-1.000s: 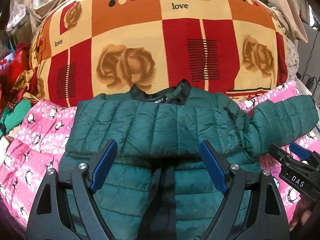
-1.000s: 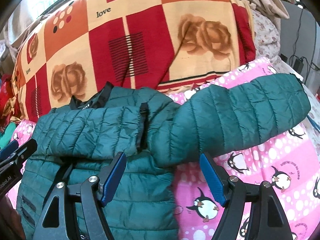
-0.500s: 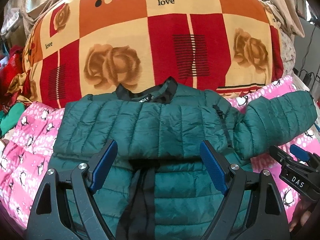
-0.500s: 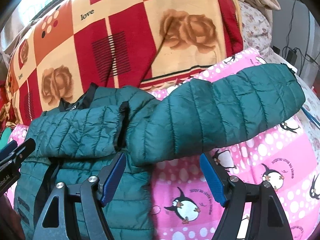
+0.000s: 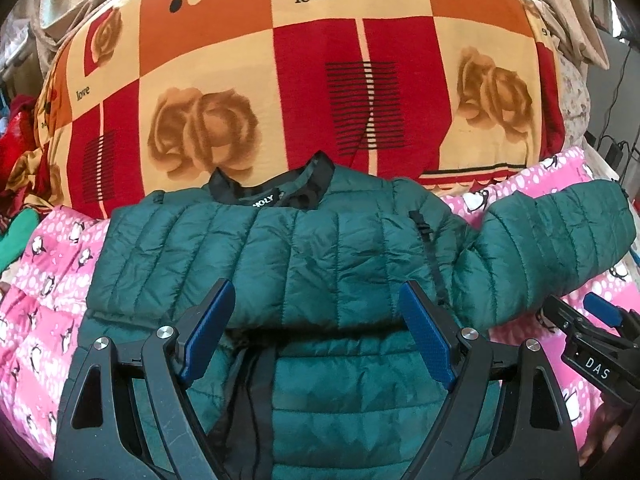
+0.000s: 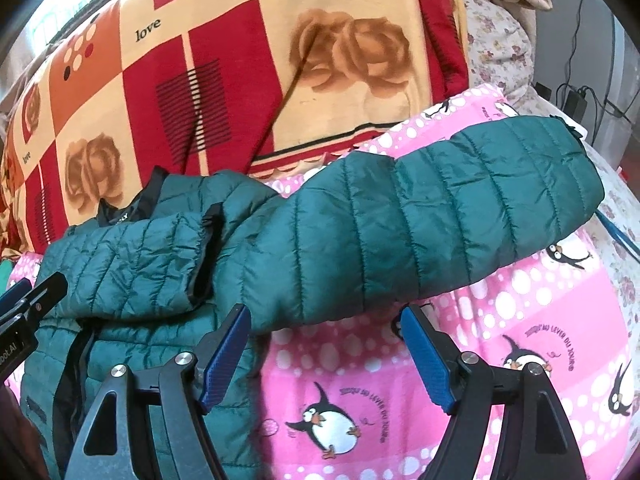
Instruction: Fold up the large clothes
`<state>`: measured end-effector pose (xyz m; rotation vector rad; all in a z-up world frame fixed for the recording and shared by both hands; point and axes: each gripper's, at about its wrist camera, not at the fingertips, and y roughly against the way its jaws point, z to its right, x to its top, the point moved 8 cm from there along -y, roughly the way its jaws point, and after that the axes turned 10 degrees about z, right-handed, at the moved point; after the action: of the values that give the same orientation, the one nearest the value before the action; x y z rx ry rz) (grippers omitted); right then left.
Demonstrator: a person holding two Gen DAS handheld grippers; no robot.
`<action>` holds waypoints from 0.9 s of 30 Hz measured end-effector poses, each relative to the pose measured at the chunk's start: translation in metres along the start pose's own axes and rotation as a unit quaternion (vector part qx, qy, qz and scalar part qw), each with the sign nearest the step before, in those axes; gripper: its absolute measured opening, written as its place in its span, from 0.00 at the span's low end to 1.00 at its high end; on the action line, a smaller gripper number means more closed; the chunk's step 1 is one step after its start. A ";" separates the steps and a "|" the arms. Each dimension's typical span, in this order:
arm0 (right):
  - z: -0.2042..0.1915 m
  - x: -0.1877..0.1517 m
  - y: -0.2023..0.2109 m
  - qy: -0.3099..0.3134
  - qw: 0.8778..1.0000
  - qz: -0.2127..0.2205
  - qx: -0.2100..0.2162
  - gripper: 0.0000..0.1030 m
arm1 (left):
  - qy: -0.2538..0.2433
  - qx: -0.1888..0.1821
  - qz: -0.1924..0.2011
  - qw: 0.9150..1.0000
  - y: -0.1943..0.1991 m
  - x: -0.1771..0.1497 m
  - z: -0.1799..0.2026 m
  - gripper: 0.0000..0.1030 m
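Observation:
A dark green quilted puffer jacket (image 5: 304, 248) lies front-up on a pink penguin-print sheet (image 6: 500, 320). One sleeve is folded across its chest; the other sleeve (image 6: 440, 216) stretches out to the right. The black collar (image 5: 276, 192) points away from me. My left gripper (image 5: 316, 328) is open and empty, over the middle of the jacket. My right gripper (image 6: 324, 348) is open and empty, just below the outstretched sleeve near the armpit; it also shows at the right edge of the left wrist view (image 5: 592, 340).
A big bundle in a red, orange and cream rose-print blanket (image 5: 304, 80) rises right behind the jacket. Loose clothes (image 5: 16, 160) are piled at the far left. Cables and a power adapter (image 6: 576, 100) lie at the far right beyond the bed edge.
Both grippers have shifted right relative to the jacket. The outstretched sleeve now fills more of the right wrist view. The jacket itself has not moved.

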<state>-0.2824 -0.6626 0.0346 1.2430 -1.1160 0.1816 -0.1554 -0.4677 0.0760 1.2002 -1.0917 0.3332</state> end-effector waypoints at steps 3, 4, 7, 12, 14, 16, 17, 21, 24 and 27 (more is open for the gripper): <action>0.008 0.002 -0.001 -0.001 1.000 0.001 -0.006 0.73 | -0.002 -0.003 -0.001 1.000 -0.003 0.001 0.008 0.82; 0.011 0.002 -0.001 -0.002 1.000 0.002 -0.009 0.73 | -0.002 -0.004 -0.001 1.000 -0.004 0.001 0.010 0.82; 0.020 0.003 0.000 -0.005 1.000 0.003 -0.015 0.73 | -0.005 -0.009 -0.004 1.000 -0.007 0.000 0.017 0.82; 0.033 0.002 -0.002 -0.014 1.000 0.001 -0.025 0.74 | -0.009 -0.015 -0.007 1.000 -0.010 -0.002 0.021 0.82; 0.038 0.001 -0.003 -0.015 0.999 0.000 -0.029 0.74 | -0.005 -0.018 -0.010 1.000 -0.011 -0.003 0.020 0.82; 0.042 0.001 -0.004 -0.017 0.999 -0.001 -0.031 0.74 | -0.001 -0.022 -0.013 1.000 -0.014 -0.004 0.019 0.82; 0.044 0.002 -0.004 -0.017 0.999 0.000 -0.032 0.74 | 0.001 -0.022 -0.014 1.000 -0.015 -0.005 0.018 0.82; 0.052 0.004 -0.004 -0.020 0.999 0.001 -0.040 0.74 | 0.009 -0.021 -0.019 1.000 -0.018 -0.006 0.013 0.82; 0.057 0.004 -0.005 -0.024 0.999 -0.001 -0.045 0.74 | 0.017 -0.021 -0.021 0.999 -0.019 -0.006 0.008 0.82; 0.060 0.004 -0.006 -0.025 0.999 -0.002 -0.047 0.74 | 0.022 -0.021 -0.023 0.999 -0.020 -0.006 0.005 0.82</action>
<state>-0.3107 -0.7153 0.0280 1.1714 -1.1531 0.0942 -0.1462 -0.4776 0.0588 1.1733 -1.0273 0.2980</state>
